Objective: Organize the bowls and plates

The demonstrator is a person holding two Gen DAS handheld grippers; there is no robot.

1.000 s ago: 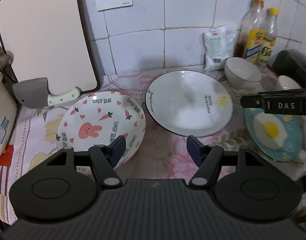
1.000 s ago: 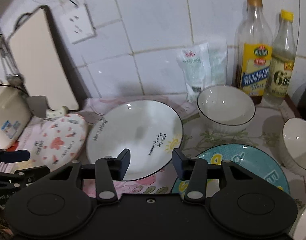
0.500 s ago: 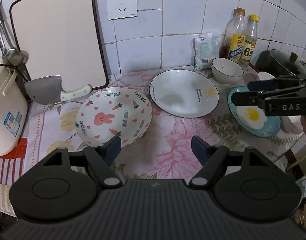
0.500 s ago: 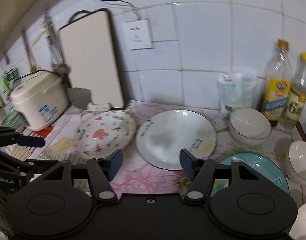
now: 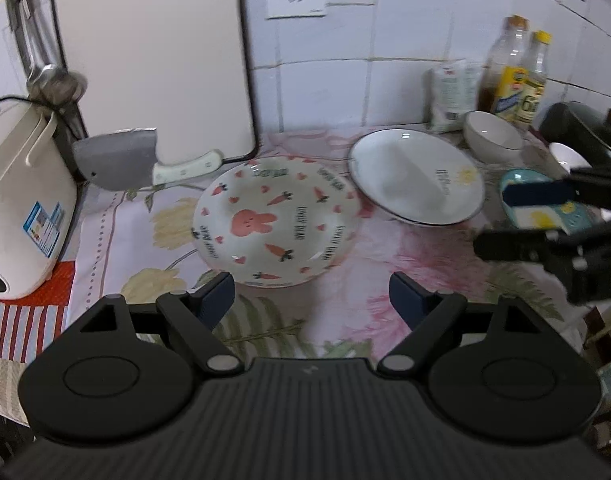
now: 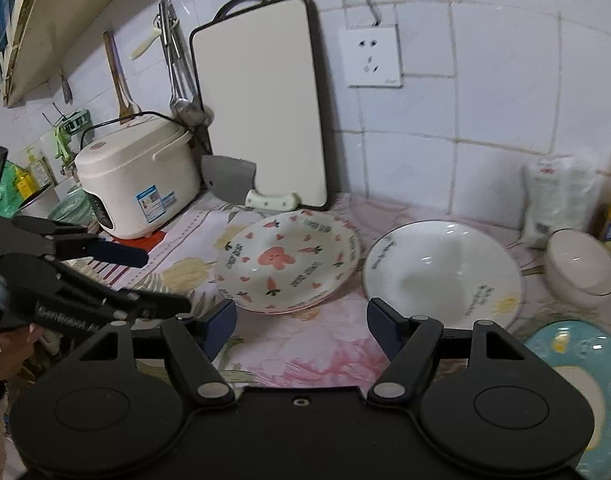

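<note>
Both grippers pulled back vs before, so more counter shows. Bunny plate (image 5: pixel 275 222) & white plate (image 5: pixel 417 178) sit side by side. Left gripper (image 5: pixel 311 294) & right gripper (image 6: pixel 301 322): wide open, holding nothing.

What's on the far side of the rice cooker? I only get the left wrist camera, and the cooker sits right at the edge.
Observer: The right wrist view shows a pale green dish beyond the rice cooker. It is too blurred to say more.
Operator: Is the other claw carrying a plate?
Observer: No. Its own camera shows the right claw open and empty, over the cloth near the bunny plate.
Operator: Who's holding my claw?
Observer: A hand grips the left claw from behind.
</note>
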